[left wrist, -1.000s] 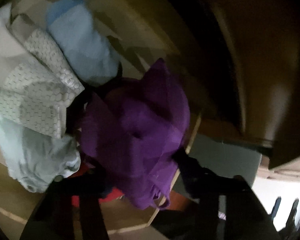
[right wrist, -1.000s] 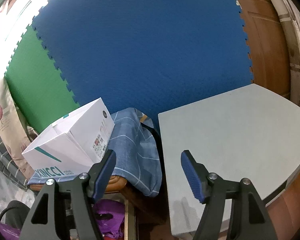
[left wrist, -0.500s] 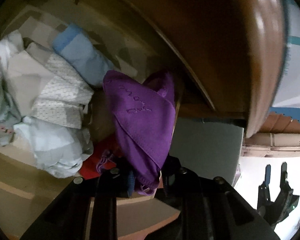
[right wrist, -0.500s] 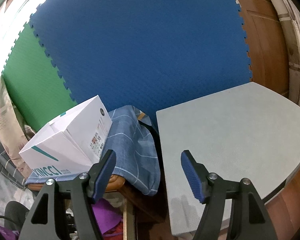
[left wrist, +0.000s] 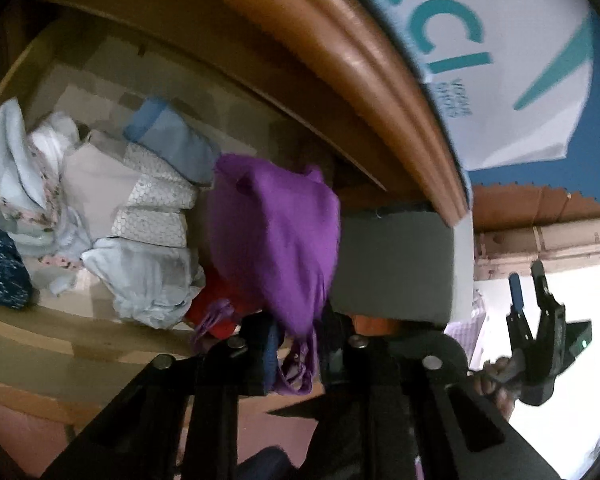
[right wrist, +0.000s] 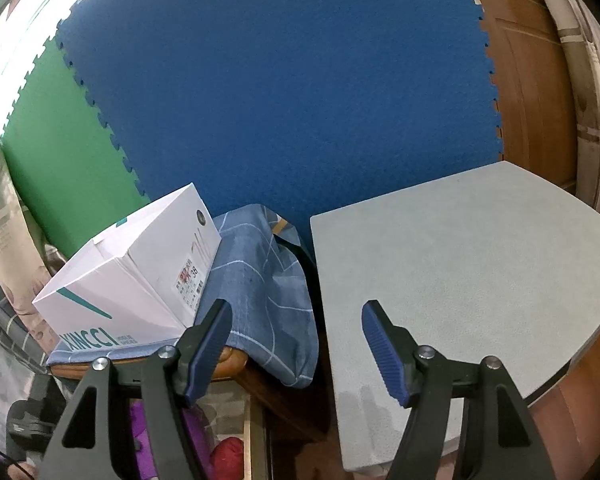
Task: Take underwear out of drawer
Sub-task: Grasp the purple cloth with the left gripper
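The drawer (left wrist: 52, 344) lies open ahead of the left gripper (left wrist: 296, 356), with folded clothes (left wrist: 148, 216) to its left. Above it runs the wooden cabinet edge (left wrist: 340, 52). Purple underwear (left wrist: 276, 232) hangs just ahead, clenched between its closed jaws. The right gripper (right wrist: 296, 344) hovers released over the grey table (right wrist: 460, 264), box (right wrist: 140, 276) at left.
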Demonstrator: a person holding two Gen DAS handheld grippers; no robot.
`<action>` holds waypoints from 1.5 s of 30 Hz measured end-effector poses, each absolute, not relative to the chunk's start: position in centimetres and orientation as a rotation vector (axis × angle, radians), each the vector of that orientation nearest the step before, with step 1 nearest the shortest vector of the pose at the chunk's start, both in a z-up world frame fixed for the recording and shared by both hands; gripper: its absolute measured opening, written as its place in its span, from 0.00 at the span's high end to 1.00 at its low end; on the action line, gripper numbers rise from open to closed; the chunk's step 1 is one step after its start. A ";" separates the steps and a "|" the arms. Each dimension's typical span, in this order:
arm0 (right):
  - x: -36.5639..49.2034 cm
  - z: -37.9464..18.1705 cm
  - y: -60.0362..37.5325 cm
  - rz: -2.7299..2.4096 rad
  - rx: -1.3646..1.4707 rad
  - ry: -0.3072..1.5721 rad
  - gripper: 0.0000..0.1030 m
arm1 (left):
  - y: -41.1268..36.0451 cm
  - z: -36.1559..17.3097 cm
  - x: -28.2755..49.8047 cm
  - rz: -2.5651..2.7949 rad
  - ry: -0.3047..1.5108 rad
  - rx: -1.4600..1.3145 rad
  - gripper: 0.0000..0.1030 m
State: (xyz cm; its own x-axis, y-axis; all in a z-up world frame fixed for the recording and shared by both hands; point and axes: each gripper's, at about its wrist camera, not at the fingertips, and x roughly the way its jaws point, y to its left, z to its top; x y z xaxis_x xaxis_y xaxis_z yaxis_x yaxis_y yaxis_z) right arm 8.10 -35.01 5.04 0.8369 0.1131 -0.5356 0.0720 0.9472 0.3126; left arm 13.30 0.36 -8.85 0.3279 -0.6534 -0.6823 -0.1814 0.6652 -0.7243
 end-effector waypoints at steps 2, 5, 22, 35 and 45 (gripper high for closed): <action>8.1 5.0 -34.9 0.020 0.325 0.585 0.33 | 0.7 -7.6 12.8 -0.376 1.208 -0.799 0.97; 8.2 5.0 -34.7 0.018 0.316 0.590 0.33 | 0.8 -5.8 12.5 -0.396 1.169 -0.749 0.97; 8.5 4.9 -34.5 0.025 0.326 0.606 0.31 | 4.2 -7.9 12.2 -0.302 1.261 -0.910 0.23; 8.5 4.9 -34.0 0.025 0.298 0.621 0.28 | 4.3 -13.6 15.2 -0.210 1.401 -0.839 0.02; 8.9 4.7 -34.0 0.021 0.293 0.635 0.27 | -1.1 -13.3 16.5 -0.350 1.353 -0.589 0.69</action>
